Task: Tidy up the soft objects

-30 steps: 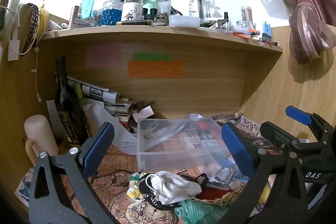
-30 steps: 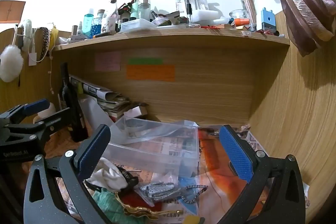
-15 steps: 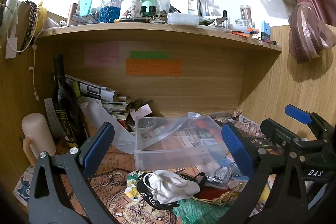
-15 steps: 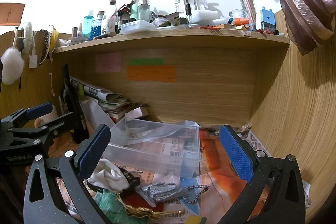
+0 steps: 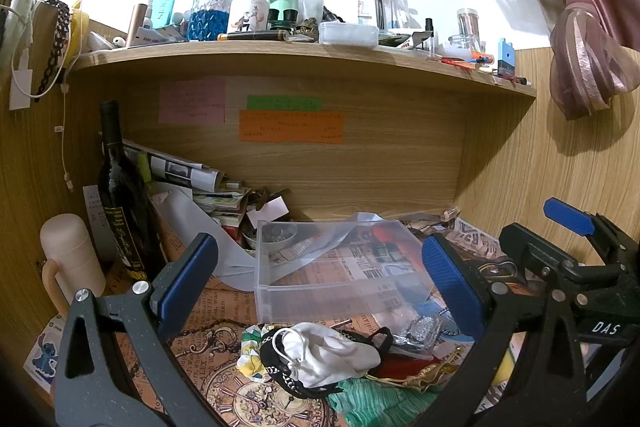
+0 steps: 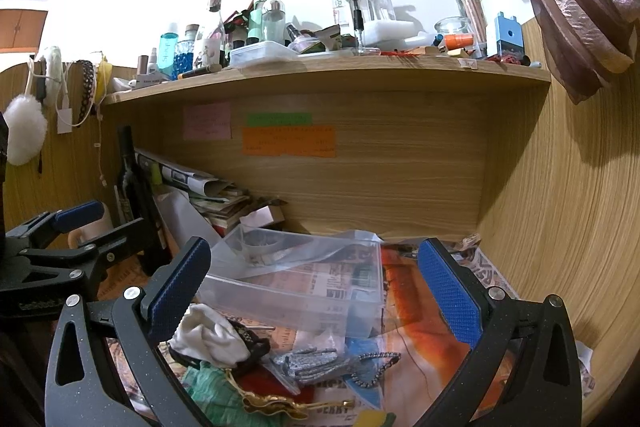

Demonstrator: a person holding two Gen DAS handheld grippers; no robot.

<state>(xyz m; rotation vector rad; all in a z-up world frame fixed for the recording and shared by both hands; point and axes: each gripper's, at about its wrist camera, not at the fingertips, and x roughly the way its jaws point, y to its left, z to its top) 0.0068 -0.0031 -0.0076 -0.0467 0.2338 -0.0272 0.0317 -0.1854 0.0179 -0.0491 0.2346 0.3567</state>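
Nothing looks sorted yet; the clear plastic bin (image 5: pixel 340 267) on the counter (image 5: pixel 192 331) holds no cloth that I can see, only a loose sheet of film draped over its rim; the soft things lie heaped just in front of it: a white drawstring pouch (image 5: pixel 328 351) on top of something black and a green knitted cloth (image 5: pixel 372 403) at the near edge, tangled with a gold chain and a clear bag of silvery trinkets (image 6: pixel 316 363); so all of the job seems left. The left gripper (image 5: pixel 320 287) hovers above the heap with its jaws spread wide and empty; the right gripper (image 6: pixel 316 291) hangs beside it, jaws likewise spread and holding nothing. The counter is papered with old newsprint and clock prints and sits in a wooden alcove; a dark wine bottle (image 5: pixel 120 195) and stacked papers crowd the left corner, 3 coloured notes are stuck on the back panel, a shelf (image 5: pixel 300 55) above is packed with bottles and jars, and a pink curtain (image 5: pixel 580 39) is tied back at the right.
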